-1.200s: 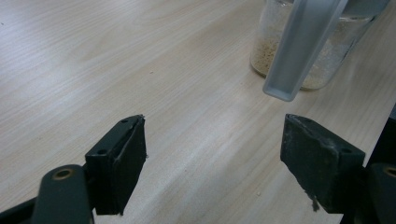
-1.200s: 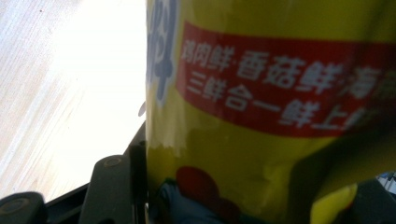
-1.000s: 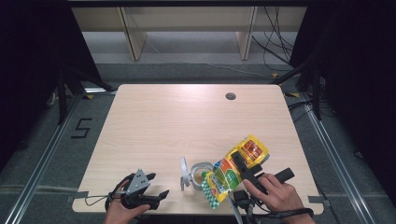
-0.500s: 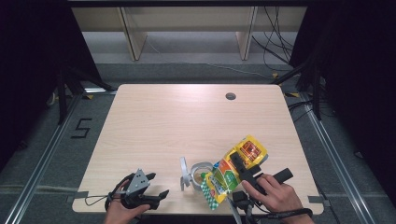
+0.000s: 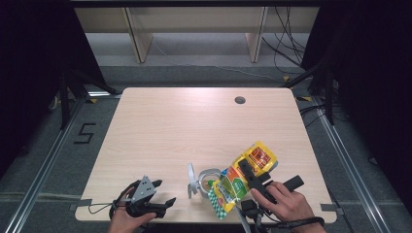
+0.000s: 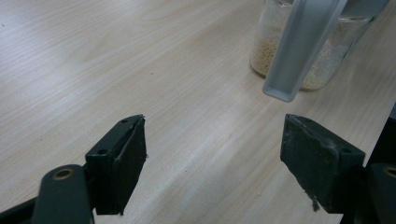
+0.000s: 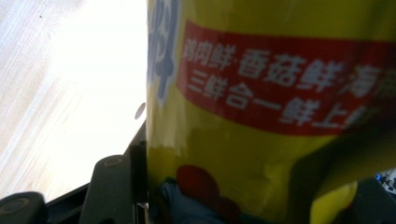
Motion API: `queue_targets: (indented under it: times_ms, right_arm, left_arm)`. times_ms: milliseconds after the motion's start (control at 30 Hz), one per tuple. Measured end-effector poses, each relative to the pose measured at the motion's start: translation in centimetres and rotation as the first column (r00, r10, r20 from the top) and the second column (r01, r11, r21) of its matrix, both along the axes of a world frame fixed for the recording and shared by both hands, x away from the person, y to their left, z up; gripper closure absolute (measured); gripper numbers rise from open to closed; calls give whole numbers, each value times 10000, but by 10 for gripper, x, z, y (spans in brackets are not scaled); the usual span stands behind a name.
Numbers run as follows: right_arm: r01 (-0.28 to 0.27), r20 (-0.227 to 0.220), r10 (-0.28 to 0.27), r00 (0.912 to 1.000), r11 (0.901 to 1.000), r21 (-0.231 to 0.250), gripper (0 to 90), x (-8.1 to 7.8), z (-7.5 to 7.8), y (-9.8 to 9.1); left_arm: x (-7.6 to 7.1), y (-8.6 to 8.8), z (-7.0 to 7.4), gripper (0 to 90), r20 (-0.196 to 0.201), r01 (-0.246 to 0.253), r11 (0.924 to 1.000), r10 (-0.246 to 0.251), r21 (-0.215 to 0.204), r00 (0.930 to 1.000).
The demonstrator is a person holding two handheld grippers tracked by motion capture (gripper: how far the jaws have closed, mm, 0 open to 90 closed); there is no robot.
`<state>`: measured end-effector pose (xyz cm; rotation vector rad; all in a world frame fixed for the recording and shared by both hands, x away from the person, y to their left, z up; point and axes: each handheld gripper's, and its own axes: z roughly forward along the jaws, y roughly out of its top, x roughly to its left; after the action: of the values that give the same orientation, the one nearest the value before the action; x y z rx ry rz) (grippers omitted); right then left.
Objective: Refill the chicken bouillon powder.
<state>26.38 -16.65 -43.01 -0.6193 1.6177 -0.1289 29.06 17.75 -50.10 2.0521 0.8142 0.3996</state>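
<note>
On the wooden table (image 5: pixel 194 131), the right gripper (image 5: pixel 252 175) clamps a yellow seasoning packet (image 5: pixel 243 180) near the front edge. The right gripper view shows the packet's red label, Chinese print. The glass jar (image 5: pixel 210 177) with its hinged lid (image 6: pixel 303 46) holds pale grains, perhaps seasoning. The left gripper (image 5: pixel 165 203) gapes wide, empty.

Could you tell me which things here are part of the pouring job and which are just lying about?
In use:
- yellow seasoning bag, tilted over the jar and clamped by the right gripper
- glass jar with its grey lid flipped up, pale granules inside
- left gripper, open, waiting near the jar

Lying about:
- cables on the floor beyond the table
</note>
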Motion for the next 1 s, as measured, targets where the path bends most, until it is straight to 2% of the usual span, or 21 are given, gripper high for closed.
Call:
queue_targets:
  times_ms: [33,133,167,200,233,400,433,500,533,567,600,633,767,900,933,1000]
  right_arm:
    - [20,5,-20,10000,10000,-34,441,0,1,0]
    - [49,75,-48,10000,10000,-39,441,0,2,-1]
    - [79,76,-78,9999,10000,-27,441,0,2,-2]
    - [96,69,-95,9999,9999,-36,441,0,2,-2]
    - [85,39,-84,10000,9999,-97,441,0,1,-2]
    - [44,34,-44,10000,10000,-87,441,0,1,-1]
    - [-62,70,64,10000,9997,-251,441,0,3,-1]
    - [-24,50,25,10000,9999,-153,441,0,2,-1]
    - [22,44,-21,10000,10000,-94,441,-1,1,-1]
    - [8,69,-7,10000,9999,-101,441,-1,1,-2]
    - [-74,99,77,9999,9996,-259,442,0,2,-2]
    - [-74,129,76,9999,9997,-213,442,-1,3,-2]
    - [-41,149,46,9999,9993,-364,442,0,5,-3]
    - [-64,162,69,9998,9996,-289,442,0,5,-3]
    - [-58,188,64,9998,9995,-321,442,0,5,-3]
    - [-73,194,79,9998,9995,-300,442,0,5,-4]
  left_arm:
    - [-1,0,0,224,-19,-7,10000,7,-82,10000]
    - [1,1,0,224,95,58,10000,-59,79,9999]
    - [1,0,0,224,139,77,10000,-77,-20,9999]
    - [0,1,0,224,18,36,9998,-36,210,10000]
    - [1,1,0,224,41,83,9997,-84,219,10000]
    - [0,1,0,224,18,-3,10000,3,2,10000]
    - [0,0,0,224,-32,10,10000,-11,-91,10000]
    - [1,1,1,224,178,121,9998,-124,133,9998]
    - [0,1,0,224,-4,33,10000,-33,-31,10000]
    - [-1,0,0,224,58,-84,9999,85,-137,9999]
    - [-1,0,1,224,16,10,10000,-10,-92,10000]
    - [-1,0,1,224,26,-23,9999,23,-171,10000]
    - [-1,0,1,224,76,-53,10000,54,-77,10000]
    - [-1,0,0,224,93,-56,9999,57,-103,9999]
    - [-1,1,1,225,95,45,9999,-46,102,9999]
    - [-1,0,1,224,2,33,10000,-33,-52,10000]
